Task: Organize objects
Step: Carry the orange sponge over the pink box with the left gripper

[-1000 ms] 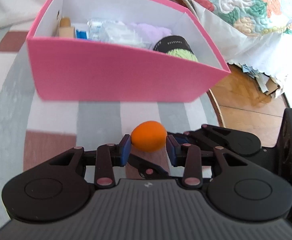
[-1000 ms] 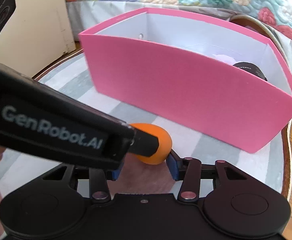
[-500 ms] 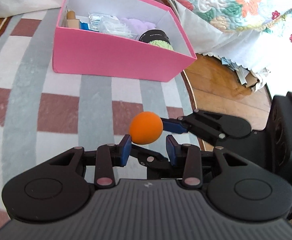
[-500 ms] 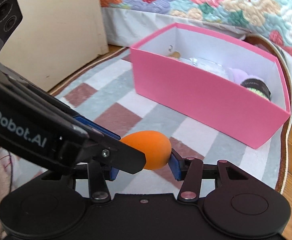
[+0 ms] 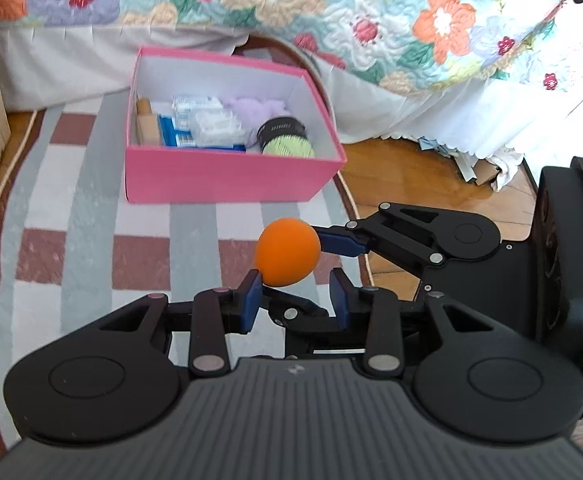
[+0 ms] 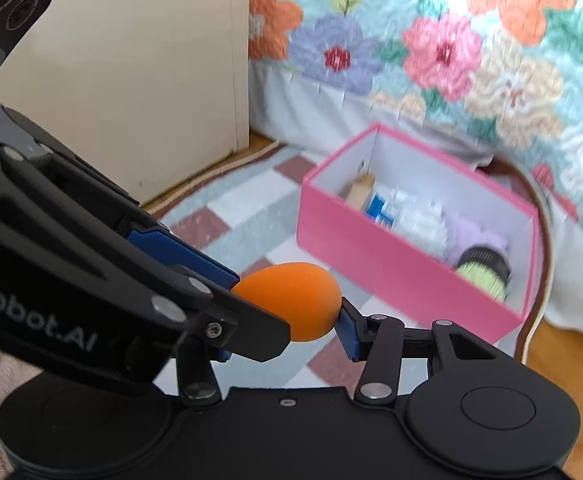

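Orange egg [image 5: 287, 252] between the fingertips looks matt, foam-like, smooth. Gripper fingers [image 5: 251, 300]: matt blue plastic pads, black plastic links w/ shiny metal pins. Pink box [image 5: 227, 178] ahead of the fingers: matt card, white inside. Rug [image 5: 91, 248] below: woven cloth, slightly rough. Floor [image 5: 403, 176] to the right: glossy wood. Quilt [image 6: 471, 60] beyond: stitched, puffy cloth; blurred, prob. cotton.

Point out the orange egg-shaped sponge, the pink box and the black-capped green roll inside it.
orange sponge [image 5: 286, 251], left wrist view, rounded front.
pink box [image 5: 227, 178], left wrist view, near wall.
green roll [image 6: 484, 267], right wrist view, black cap.
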`<state>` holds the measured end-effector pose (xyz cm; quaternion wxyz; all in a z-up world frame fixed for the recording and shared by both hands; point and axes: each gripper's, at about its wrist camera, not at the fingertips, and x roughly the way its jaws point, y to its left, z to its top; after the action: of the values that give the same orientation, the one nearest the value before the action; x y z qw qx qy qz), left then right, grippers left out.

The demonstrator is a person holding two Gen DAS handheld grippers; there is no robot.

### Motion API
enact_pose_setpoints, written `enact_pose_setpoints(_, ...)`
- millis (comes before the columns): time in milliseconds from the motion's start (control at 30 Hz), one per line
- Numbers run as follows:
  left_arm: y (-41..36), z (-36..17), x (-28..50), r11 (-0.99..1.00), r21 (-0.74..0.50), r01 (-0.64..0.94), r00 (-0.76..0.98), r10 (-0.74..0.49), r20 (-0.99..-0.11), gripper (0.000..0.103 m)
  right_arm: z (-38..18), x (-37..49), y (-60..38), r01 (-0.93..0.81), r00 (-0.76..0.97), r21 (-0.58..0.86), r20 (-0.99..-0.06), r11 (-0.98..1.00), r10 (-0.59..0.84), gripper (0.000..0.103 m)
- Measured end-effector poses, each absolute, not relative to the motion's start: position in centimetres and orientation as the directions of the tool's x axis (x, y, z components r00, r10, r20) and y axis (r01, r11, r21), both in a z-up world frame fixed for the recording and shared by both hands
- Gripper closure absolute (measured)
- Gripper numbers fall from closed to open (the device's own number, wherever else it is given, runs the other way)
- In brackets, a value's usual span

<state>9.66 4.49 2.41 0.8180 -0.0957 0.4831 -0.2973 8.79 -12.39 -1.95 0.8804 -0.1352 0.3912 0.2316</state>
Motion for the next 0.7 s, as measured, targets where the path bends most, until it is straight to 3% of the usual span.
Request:
enact_pose_setpoints(367, 4.3, 7.4, 12.4, 0.809, -0.397, 0.433, 0.405, -0.569, -0.716, 0.068, 2.7, 11.0, -12.1, -0.512, 0.653, -0.120, -0.697, 0.851, 0.295, 0.049)
enact_pose_setpoints(700, 2.2, 7.7, 21.4, 0.827, -0.364, 0.429, 0.455, -0.546, -0.704, 0.067, 3.1, 18.9, -13.4, -0.452, 0.710, -0.118, -0.647, 0.884, 0.277, 0.050)
